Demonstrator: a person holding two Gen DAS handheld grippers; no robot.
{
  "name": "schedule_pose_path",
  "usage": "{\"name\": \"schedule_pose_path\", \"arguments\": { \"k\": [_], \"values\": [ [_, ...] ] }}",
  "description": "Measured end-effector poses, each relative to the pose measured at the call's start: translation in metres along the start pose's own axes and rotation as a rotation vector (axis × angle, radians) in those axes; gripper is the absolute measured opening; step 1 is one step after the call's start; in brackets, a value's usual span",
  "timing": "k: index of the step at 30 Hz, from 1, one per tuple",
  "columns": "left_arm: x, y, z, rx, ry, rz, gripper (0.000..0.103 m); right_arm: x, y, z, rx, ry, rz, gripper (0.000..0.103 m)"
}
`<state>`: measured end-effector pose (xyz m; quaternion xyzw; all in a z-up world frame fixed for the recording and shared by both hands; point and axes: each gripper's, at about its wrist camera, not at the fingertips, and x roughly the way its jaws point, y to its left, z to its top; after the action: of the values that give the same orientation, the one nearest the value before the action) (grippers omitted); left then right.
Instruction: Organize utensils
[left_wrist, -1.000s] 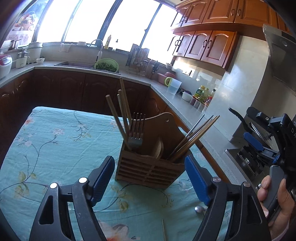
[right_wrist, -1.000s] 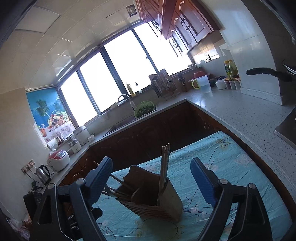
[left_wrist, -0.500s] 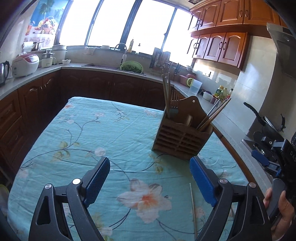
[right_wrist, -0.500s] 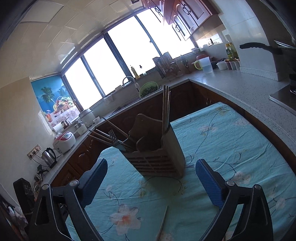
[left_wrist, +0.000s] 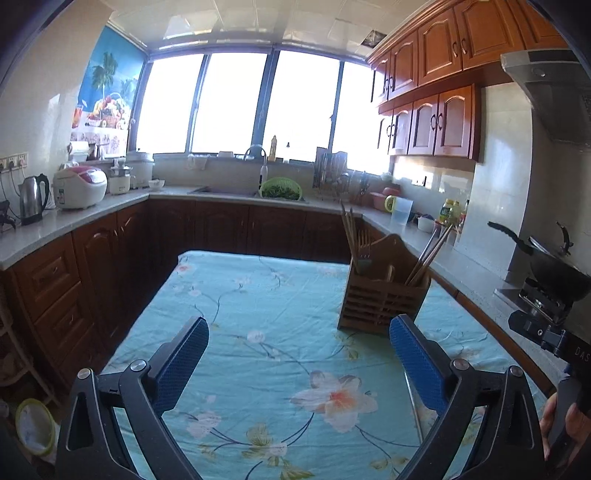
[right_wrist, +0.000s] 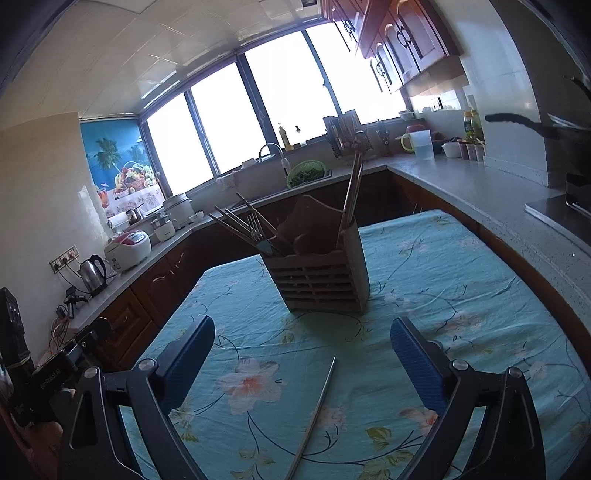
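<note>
While hovering low over a table draped in a turquoise floral cloth (right_wrist: 461, 280), left gripper (left_wrist: 299, 350) with blue-padded jaws opening, nothing between them. Right gripper (right_wrist: 303, 350) likewise spread wide and empty. Standing on the cloth ahead of both — a slatted wooden utensil holder (right_wrist: 317, 277), upright, holding chopsticks (right_wrist: 352, 192) in one end compartment, more chopsticks and a fork (right_wrist: 255, 229) leaning out of the other. Lying loose on the cloth near the right gripper — a single metal chopstick (right_wrist: 314, 417), apart from the holder. Behind, a kitchen counter (left_wrist: 74, 218) with a kettle (left_wrist: 32, 197) and rice cooker (left_wrist: 79, 186).
</note>
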<state>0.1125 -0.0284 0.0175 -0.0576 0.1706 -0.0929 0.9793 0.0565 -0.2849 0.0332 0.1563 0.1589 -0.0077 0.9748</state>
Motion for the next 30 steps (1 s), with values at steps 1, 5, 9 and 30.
{"name": "schedule_pose_path", "arguments": {
  "k": [1, 5, 9, 30],
  "values": [
    [-0.012, -0.002, 0.006, 0.007, -0.039, -0.006, 0.102, -0.009, 0.005, 0.009, -0.024, -0.025, 0.009, 0.102],
    [-0.051, 0.000, 0.018, 0.010, -0.169, -0.033, 0.102, -0.048, 0.023, 0.033, -0.088, -0.178, 0.008, 0.103],
    [-0.055, -0.001, -0.001, 0.009, -0.127, -0.015, 0.102, -0.062, 0.029, 0.019, -0.102, -0.233, -0.009, 0.103],
    [-0.059, -0.045, -0.079, 0.146, 0.005, 0.178, 0.102, -0.040, 0.027, -0.115, -0.231, -0.130, -0.208, 0.103]
  ]
}}
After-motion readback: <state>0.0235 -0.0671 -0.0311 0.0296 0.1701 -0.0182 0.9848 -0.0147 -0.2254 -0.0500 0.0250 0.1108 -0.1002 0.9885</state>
